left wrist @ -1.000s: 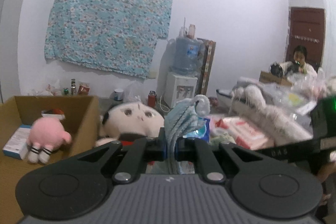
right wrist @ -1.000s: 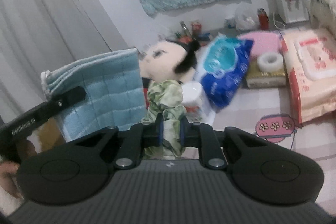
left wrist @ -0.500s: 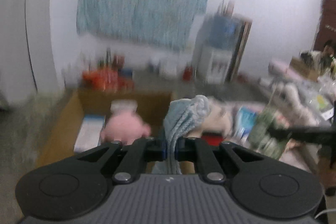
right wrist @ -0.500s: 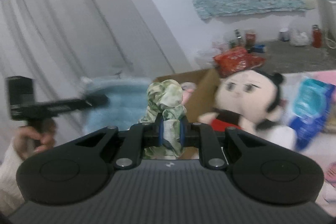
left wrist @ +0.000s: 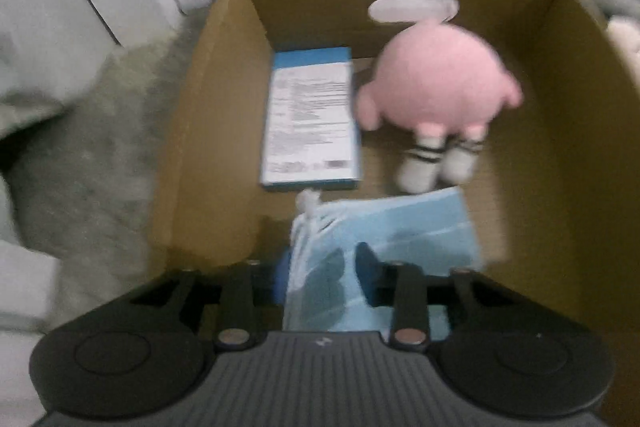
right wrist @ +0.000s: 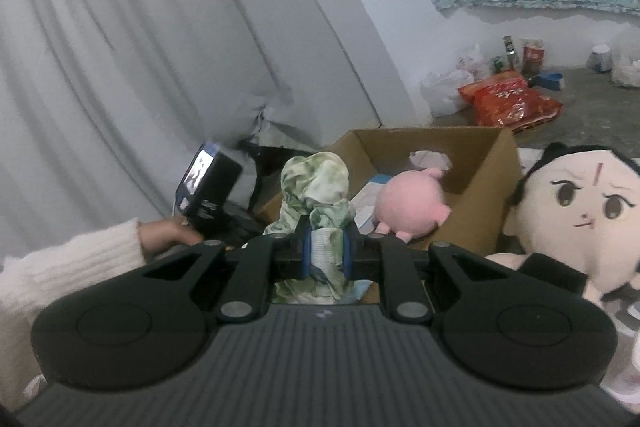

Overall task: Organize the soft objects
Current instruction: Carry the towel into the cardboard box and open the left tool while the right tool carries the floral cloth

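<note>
My left gripper (left wrist: 324, 273) points down into an open cardboard box (left wrist: 224, 99). Its jaws are opening and the light blue towel (left wrist: 400, 227) hangs loose between them, spreading over the box floor. Farther in lie a pink plush (left wrist: 436, 83) and a blue-and-white packet (left wrist: 310, 119). My right gripper (right wrist: 326, 251) is shut on a bunched green patterned cloth (right wrist: 316, 183), held just in front of the same box (right wrist: 488, 179), where the pink plush (right wrist: 408, 203) shows again. A hand (right wrist: 168, 237) in a white sleeve holds the left tool's black body (right wrist: 208, 187) at the box's left side.
A large black-haired doll (right wrist: 576, 211) leans against the box's right wall. Red snack bags (right wrist: 508, 103), white plastic bags (right wrist: 444, 91) and small bottles (right wrist: 510, 53) sit along the far wall. A grey curtain (right wrist: 140, 47) hangs on the left.
The left gripper swung left and tipped down over the box, and its jaws parted around the towel. The right gripper turned left and rose toward the box, still gripping the green cloth.
</note>
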`<state>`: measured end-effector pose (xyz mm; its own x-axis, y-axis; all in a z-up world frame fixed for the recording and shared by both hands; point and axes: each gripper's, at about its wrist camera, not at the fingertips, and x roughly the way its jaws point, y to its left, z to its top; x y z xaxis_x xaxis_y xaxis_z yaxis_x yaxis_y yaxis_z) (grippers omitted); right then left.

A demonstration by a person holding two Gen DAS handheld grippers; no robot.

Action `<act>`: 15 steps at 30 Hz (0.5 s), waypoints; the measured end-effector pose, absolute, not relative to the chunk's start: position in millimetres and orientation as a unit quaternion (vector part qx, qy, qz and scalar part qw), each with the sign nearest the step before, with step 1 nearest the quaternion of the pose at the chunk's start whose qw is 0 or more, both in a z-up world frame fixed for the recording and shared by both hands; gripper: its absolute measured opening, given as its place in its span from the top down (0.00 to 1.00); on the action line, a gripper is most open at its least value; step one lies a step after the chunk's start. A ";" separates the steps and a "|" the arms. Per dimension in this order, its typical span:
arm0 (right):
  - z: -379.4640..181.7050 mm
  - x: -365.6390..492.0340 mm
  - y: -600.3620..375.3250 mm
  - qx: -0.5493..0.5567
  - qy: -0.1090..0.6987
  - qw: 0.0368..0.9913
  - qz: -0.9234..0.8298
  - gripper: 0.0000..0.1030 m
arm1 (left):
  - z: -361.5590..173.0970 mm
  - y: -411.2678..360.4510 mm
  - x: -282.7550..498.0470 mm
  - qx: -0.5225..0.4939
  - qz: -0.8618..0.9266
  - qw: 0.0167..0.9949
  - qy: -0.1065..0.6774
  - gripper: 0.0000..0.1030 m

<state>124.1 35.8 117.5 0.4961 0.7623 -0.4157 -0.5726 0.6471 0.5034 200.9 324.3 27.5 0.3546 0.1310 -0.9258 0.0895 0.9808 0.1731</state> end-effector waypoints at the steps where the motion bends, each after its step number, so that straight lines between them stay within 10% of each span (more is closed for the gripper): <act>1: 115.7 125.6 40.0 0.147 0.316 0.851 0.392 0.87 | 26.8 320.7 199.5 0.116 0.022 0.817 0.564 0.66; 8: 108.2 129.3 37.6 0.148 0.321 0.850 0.392 0.86 | 48.2 280.1 163.9 0.245 0.014 0.830 0.501 0.50; 15: 102.4 135.4 37.5 0.145 0.329 0.851 0.382 0.86 | 1.9 276.6 181.9 0.220 -0.012 0.777 0.590 0.78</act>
<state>135.4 37.5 102.4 0.4916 0.7465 -0.4484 -0.5555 0.6654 0.4987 181.9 276.6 1.9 0.3042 0.2409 -0.9217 0.2789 0.9026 0.3279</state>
